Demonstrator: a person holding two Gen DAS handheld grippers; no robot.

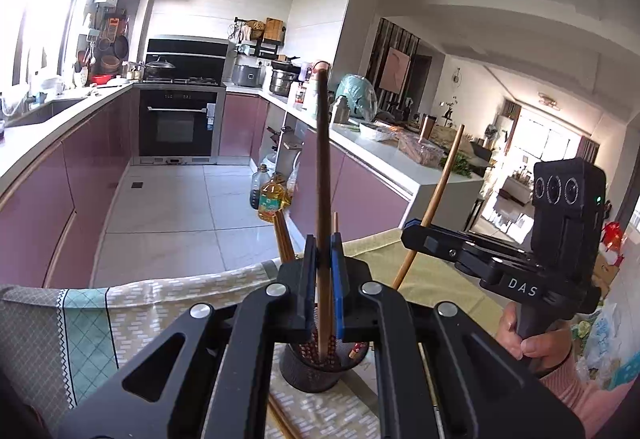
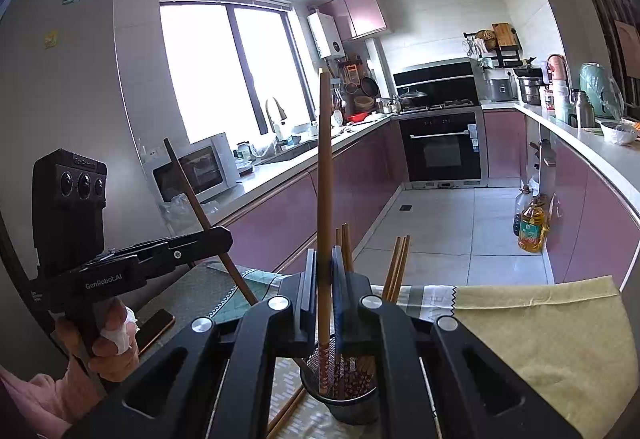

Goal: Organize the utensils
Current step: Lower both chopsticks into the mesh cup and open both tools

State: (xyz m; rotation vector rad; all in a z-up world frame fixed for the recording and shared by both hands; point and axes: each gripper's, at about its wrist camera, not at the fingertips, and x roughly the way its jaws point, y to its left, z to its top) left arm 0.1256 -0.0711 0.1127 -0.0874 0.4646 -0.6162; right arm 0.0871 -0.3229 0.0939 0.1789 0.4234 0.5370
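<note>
Mesh cup [image 2: 340,399] on the cloth [image 2: 540,327] holds several chopsticks [image 2: 396,267] (patterned ends down). Left gripper [image 1: 323,263] pinches one chopstick [image 1: 322,175] upright over the cup; right gripper [image 2: 323,271] pinches another [image 2: 325,179], tip inside the cup.

Wooden chopstick [image 1: 322,175], black mesh metal holder [image 2: 344,395], matt woven tablecloth [image 2: 540,327]

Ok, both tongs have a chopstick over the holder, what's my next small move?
Probably open the left tongs and drop first. Its chopstick stands nearly upright with its lower end already inside the mesh holder. The right tongs grip a chopstick that also reaches into the holder; release it after.
</note>
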